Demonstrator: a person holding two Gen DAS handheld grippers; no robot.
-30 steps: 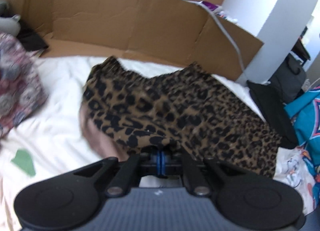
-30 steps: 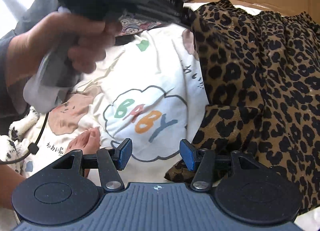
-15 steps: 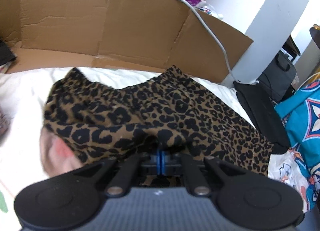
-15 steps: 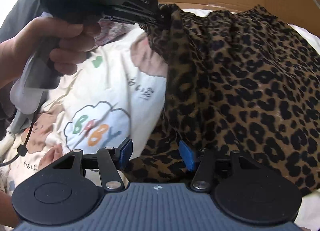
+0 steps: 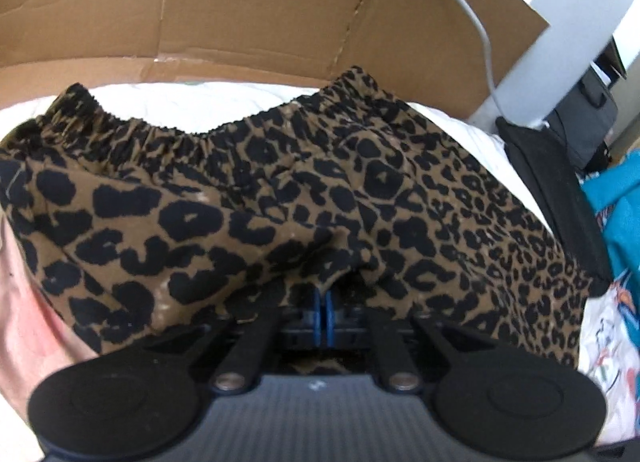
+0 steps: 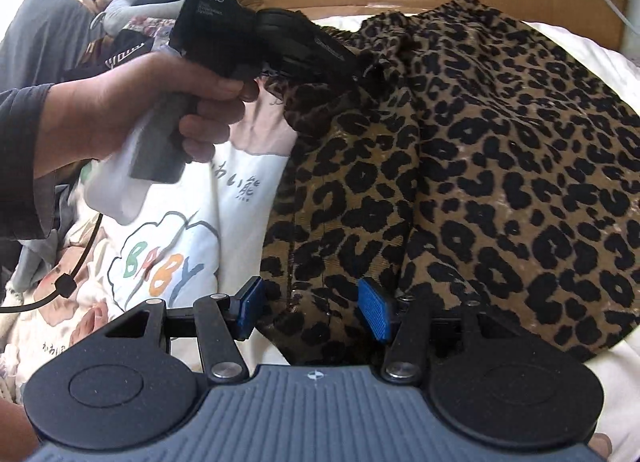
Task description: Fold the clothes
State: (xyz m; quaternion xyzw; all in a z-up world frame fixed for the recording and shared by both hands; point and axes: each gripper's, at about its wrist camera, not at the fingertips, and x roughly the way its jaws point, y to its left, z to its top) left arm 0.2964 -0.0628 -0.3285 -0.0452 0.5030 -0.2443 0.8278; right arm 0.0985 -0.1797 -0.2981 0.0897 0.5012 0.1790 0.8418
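Left wrist view: you are pinching the leopard-print garment [image 5: 304, 198] between the left gripper [image 5: 323, 308] fingers, which are pressed together on a bunched edge, its elastic waistband [image 5: 168, 134] sagging toward the cardboard [image 5: 224, 10]. The garment is lying on the bed [image 6: 592, 58], one side lifted and doubling over. Your right gripper [image 6: 314, 308] is hovering with fingers [image 6: 374, 310] apart around the near hem, not yet clamped. The first fold looks half done; flattening and further folds are remaining.
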